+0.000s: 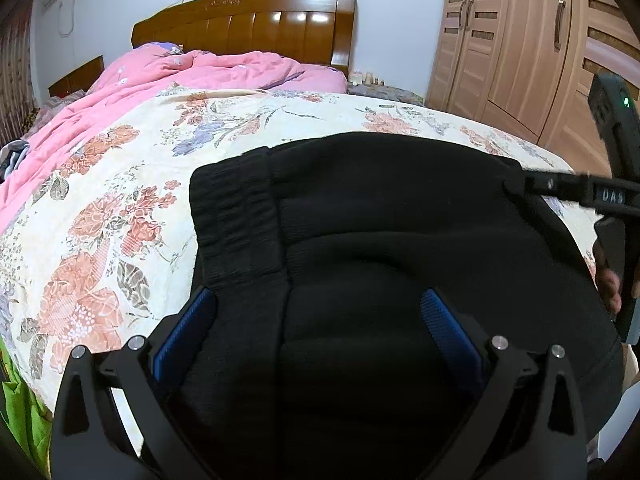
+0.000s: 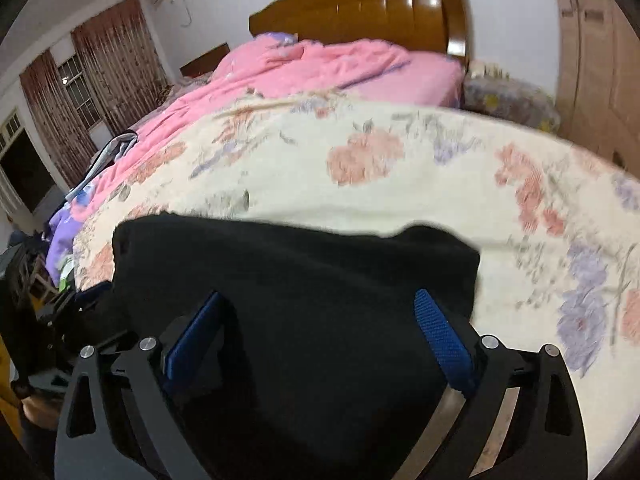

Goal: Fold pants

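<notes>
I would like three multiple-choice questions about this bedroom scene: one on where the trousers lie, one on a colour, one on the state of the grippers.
1. Where do the black fabric pants lie?
A) on the floral cream bedspread
B) on the floor
C) inside the wardrobe

2. What colour is the rumpled quilt near the wooden headboard?
A) green
B) pink
C) grey

3. How do the jaws of the left gripper and right gripper stand?
A) both shut
B) one shut
C) both open

Answers: 1 A, bedspread shows around the pants; 2 B, pink folds; 3 C, the blue pads stand wide apart.
</notes>
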